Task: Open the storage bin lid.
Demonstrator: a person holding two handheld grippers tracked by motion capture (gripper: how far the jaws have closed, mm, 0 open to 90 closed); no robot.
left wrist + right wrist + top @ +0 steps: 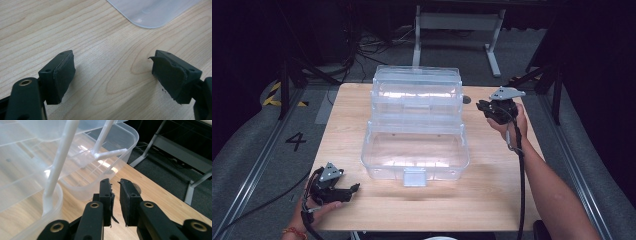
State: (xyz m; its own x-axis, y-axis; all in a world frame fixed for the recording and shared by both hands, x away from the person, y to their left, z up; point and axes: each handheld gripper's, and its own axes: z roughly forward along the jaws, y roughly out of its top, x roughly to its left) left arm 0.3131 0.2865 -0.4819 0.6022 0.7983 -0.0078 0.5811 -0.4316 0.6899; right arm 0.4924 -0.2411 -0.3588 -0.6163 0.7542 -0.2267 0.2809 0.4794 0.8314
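— Item one: clear plastic tiered box (416, 125), where?
— Mid-table (492, 195), trays fanned out. My right claw (488, 108) sits beside its right end, nearly clenched, holding nothing.
— Left claw (353, 188)?
— Released, resting near the table's front-left corner, empty.

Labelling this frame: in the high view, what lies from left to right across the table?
left gripper → clear tiered plastic box → small dark round thing on the table → right gripper
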